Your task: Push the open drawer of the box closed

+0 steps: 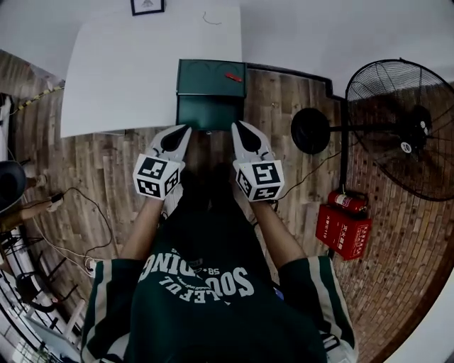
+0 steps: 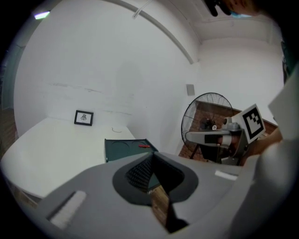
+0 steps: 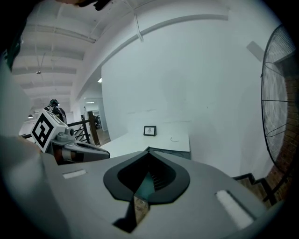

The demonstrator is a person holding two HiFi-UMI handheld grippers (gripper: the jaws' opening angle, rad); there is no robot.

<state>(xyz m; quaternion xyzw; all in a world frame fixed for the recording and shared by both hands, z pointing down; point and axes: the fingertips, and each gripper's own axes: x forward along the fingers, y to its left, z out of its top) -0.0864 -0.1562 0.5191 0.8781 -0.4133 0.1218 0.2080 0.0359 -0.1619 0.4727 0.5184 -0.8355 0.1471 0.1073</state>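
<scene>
A dark green box (image 1: pixel 211 76) stands at the right end of a white table (image 1: pixel 128 71), with a small red piece (image 1: pixel 233 76) on its top. Its open drawer (image 1: pixel 207 112) juts out toward me. Both grippers hover just in front of the drawer, apart from it. My left gripper (image 1: pixel 184 130) points at the drawer's left front corner, jaws together and empty. My right gripper (image 1: pixel 236 127) points at its right corner, also shut with nothing held. The left gripper view shows the box (image 2: pixel 122 149) beyond the closed tips (image 2: pixel 152 158). Only the box's edge (image 3: pixel 170 152) shows past the right gripper (image 3: pixel 148 164).
A black standing fan (image 1: pixel 404 131) is at the right, its round base (image 1: pixel 311 130) near the box. A red fire-extinguisher case (image 1: pixel 344 227) sits on the wooden floor at the right. Cables (image 1: pixel 71 227) trail at the left. A small framed picture (image 1: pixel 147 6) leans at the table's back.
</scene>
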